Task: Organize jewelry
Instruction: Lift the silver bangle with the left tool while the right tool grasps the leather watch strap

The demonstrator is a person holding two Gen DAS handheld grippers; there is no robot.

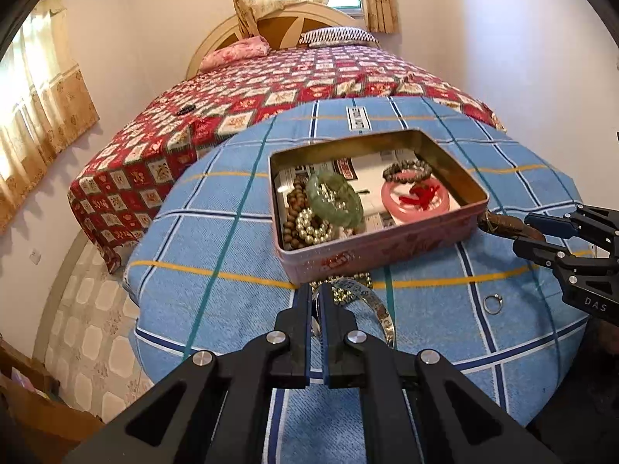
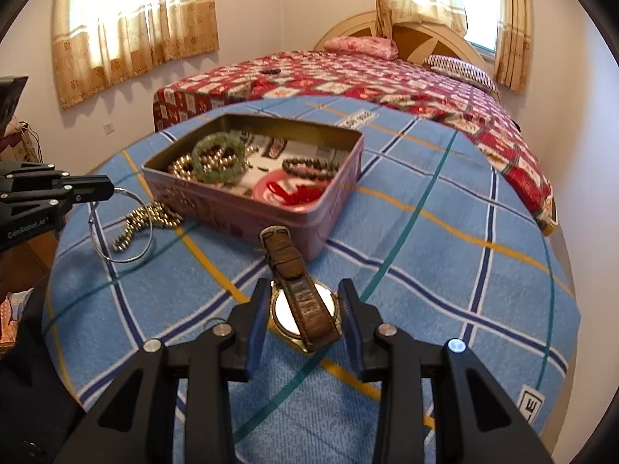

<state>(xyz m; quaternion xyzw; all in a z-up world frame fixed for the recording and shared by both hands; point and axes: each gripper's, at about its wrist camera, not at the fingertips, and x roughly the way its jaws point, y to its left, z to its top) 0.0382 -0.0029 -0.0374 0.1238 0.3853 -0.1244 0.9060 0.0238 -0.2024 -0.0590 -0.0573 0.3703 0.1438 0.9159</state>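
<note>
The left gripper [image 1: 318,290] is pinched tight on the rim of a thin silver bangle [image 1: 381,311], which rests on the blue checked cloth [image 1: 216,239] just in front of the pink tin [image 1: 371,249], partly over a strand of gold beads [image 2: 149,222]. The right gripper [image 2: 305,297] stands partly open around a wristwatch [image 2: 300,309]: the round case lies between the blue pads [image 2: 257,324], apparently untouched by them, and the brown leather strap [image 2: 284,255] reaches forward to the tin's near wall. Inside the tin lie a green jade bangle [image 1: 334,199], bead bracelets and a pink dish. A small ring [image 1: 493,303] lies on the cloth between the two grippers.
</note>
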